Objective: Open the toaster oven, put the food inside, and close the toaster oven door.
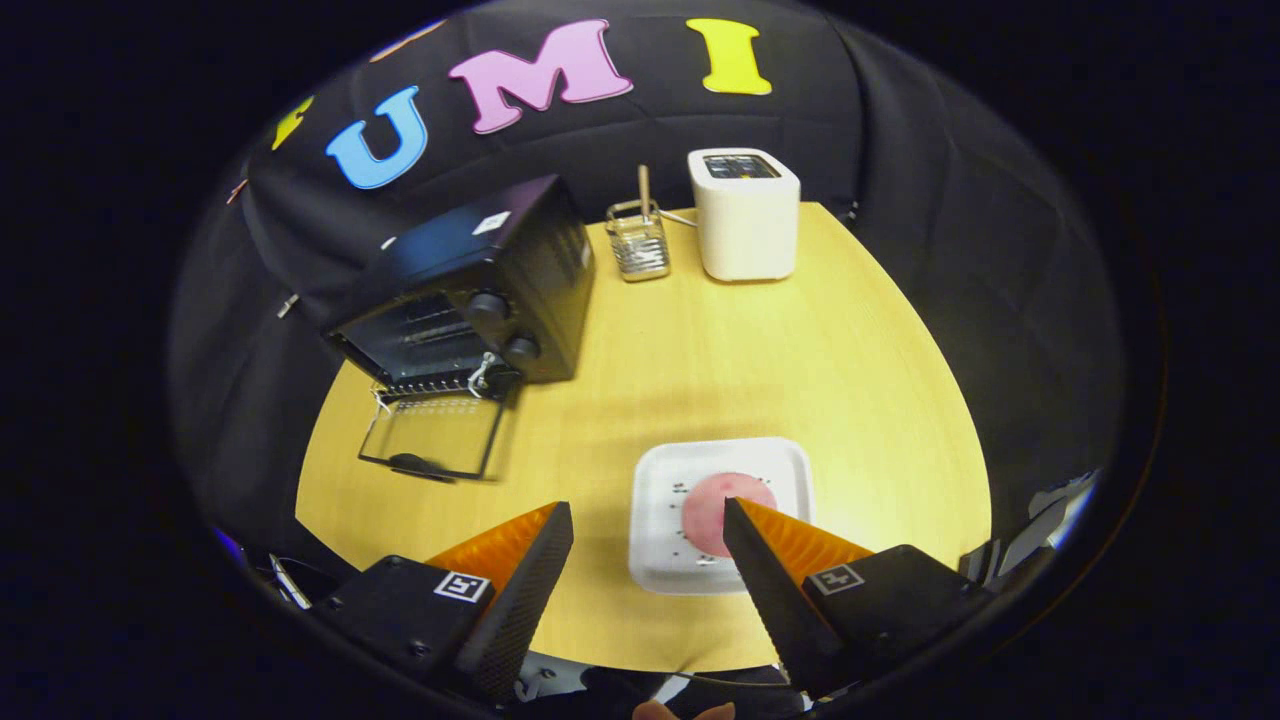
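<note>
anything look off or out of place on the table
Nothing stands out. The toaster oven has its door folded down open, as the task needs. The pink food sits on its white tray, beside the open claw.

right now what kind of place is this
Probably a mock kitchen counter in a recording booth: a black toaster oven with its door down, a white toaster and a pink food piece on a white plate. The tongs hang open above.
</note>
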`<state>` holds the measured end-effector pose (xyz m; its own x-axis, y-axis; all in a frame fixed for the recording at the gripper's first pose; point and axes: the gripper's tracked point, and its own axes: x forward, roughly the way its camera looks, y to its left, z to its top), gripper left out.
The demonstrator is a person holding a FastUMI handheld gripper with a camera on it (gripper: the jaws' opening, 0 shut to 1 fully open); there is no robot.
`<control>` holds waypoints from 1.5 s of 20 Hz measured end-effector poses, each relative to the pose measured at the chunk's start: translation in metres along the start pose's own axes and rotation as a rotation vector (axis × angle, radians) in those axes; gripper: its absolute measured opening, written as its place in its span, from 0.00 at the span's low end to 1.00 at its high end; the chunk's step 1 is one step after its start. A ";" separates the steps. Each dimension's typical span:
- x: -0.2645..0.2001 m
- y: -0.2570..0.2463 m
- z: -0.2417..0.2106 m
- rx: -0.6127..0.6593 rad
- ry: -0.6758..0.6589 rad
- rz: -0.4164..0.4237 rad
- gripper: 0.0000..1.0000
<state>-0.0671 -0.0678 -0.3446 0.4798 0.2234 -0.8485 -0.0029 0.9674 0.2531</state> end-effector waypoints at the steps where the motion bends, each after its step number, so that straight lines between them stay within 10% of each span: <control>1: 0.004 -0.014 -0.001 0.004 0.023 -0.006 0.99; 11: 0.073 -0.098 -0.028 0.037 0.298 -0.010 0.89; 13: 0.083 -0.103 -0.036 0.052 0.352 -0.005 0.61; 17: 0.102 -0.110 -0.039 0.045 0.376 -0.024 0.59; 19: 0.090 -0.114 -0.040 0.051 0.391 -0.027 0.15; 30: 0.083 -0.102 -0.041 0.414 0.362 0.222 0.05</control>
<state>-0.0630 -0.1425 -0.4601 0.1767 0.5120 -0.8406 0.3083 0.7823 0.5412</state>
